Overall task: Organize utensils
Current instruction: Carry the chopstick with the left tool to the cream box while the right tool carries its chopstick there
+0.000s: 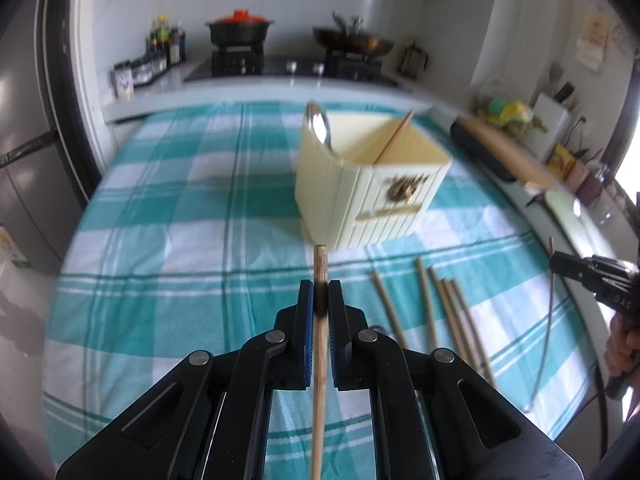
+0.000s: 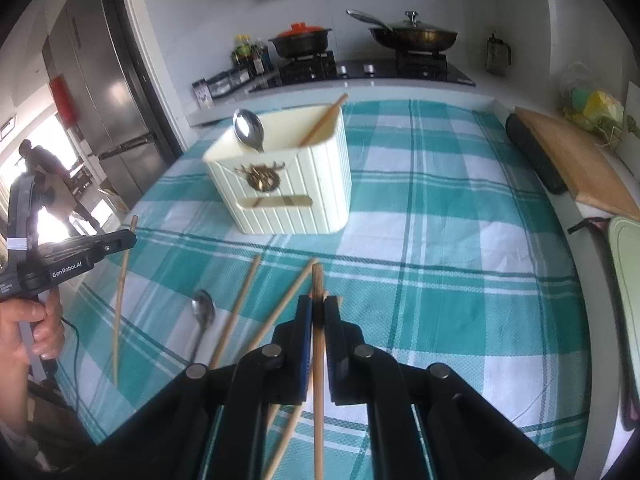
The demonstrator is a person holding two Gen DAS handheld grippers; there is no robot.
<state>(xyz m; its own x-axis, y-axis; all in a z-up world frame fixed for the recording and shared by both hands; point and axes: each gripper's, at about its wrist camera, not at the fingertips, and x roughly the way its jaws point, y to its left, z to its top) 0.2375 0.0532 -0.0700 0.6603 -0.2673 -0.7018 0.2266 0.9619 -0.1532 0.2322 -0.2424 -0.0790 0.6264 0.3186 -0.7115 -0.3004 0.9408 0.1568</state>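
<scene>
The left gripper (image 1: 321, 294) is held tilted downward, its jaws closed tight on a wooden chopstick (image 1: 320, 344) that runs lengthwise between the pads. The right gripper (image 2: 318, 307) is angled down likewise, its jaws clamped on a second chopstick (image 2: 318, 360). In the right wrist view, the left gripper's handle is gripped by a hand (image 2: 28, 328), fingers wrapped round it.
</scene>
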